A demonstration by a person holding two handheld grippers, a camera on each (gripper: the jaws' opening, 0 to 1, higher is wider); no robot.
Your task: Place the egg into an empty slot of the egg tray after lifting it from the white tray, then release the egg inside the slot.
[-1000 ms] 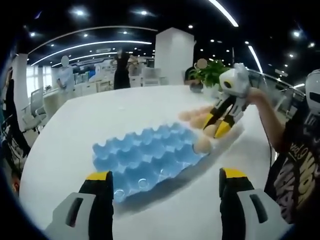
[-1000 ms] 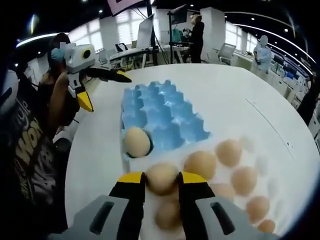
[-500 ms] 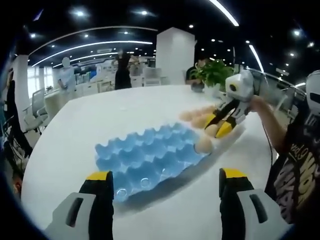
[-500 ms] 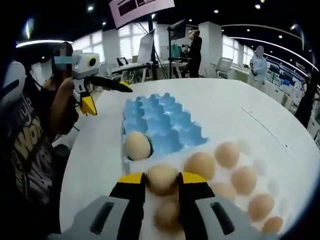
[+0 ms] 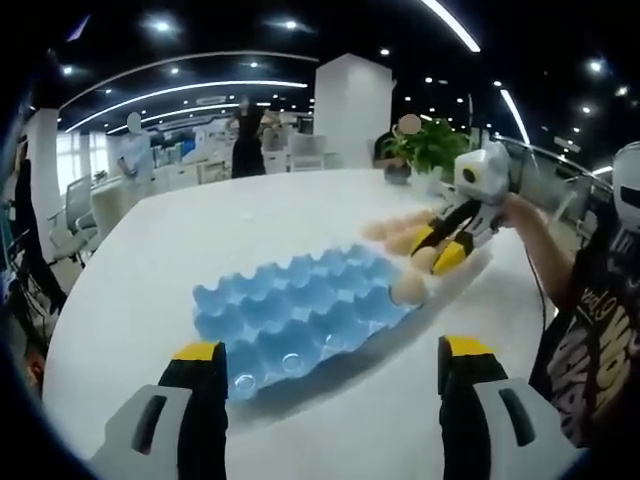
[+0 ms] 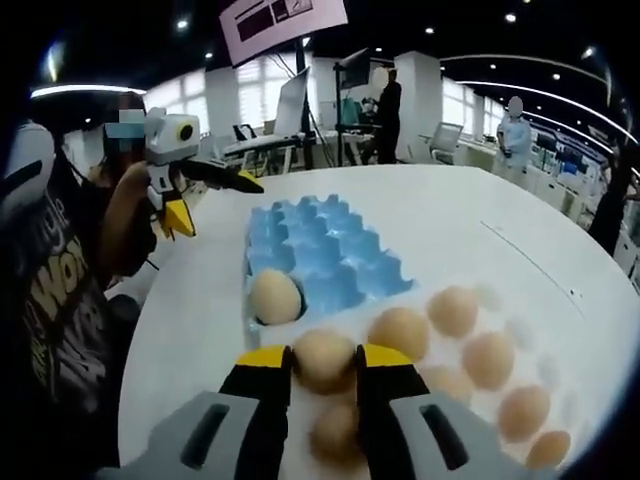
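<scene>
The right gripper (image 6: 324, 362) pinches the egg (image 6: 323, 357) above the white tray (image 6: 520, 335). Excess squeeze risks cracking; slack grip risks dropping. Beyond, the blue egg tray (image 6: 320, 250) holds one egg (image 6: 275, 296). The left gripper (image 5: 330, 362) hovers spread.

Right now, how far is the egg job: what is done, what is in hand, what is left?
Done: one egg already sits in the blue egg tray. In hand: the right gripper is shut on a second egg, above the white tray. Left: carry it to an empty slot and release it.
</scene>
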